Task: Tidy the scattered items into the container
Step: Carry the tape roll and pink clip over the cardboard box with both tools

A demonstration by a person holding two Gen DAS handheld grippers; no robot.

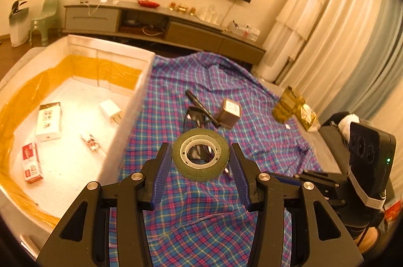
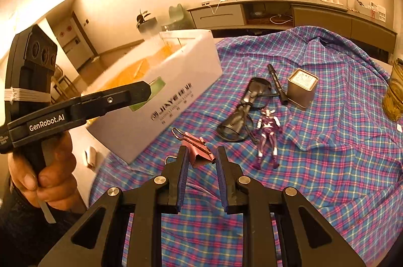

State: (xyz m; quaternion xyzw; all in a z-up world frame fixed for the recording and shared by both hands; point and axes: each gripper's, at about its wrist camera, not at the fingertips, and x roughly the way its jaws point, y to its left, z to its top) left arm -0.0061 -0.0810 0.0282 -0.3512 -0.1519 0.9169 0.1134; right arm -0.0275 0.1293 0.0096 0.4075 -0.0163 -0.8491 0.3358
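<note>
Black two-finger jaws with blue ribbed pads fill the foreground of both views: the left gripper (image 1: 200,156) is spread wide with a dark green roll of tape (image 1: 200,157) between its pads, a gap showing on each side, so whether the roll is held or merely framed I cannot tell. Seen from the right wrist, the right gripper (image 2: 200,158) is parted, its tips on either side of a pink metal binder clip (image 2: 195,147) lying on the blue-and-pink plaid cloth (image 2: 327,166); the pads do not visibly press on it. Beyond the clip on the same cloth lie a small purple and silver toy figure (image 2: 268,134), a pair of dark folded glasses (image 2: 241,110), a black marker pen (image 2: 277,84) and a square silver tin (image 2: 302,88), the pen just beside the tin. At the cloth's left edge stands the white foam box lined with yellow tape (image 1: 141,90), already holding a white printed carton (image 1: 49,122), a red and white packet (image 1: 31,162) and a small white plug (image 1: 110,109). A yellowish glass (image 2: 394,95) stands at the far right
</note>
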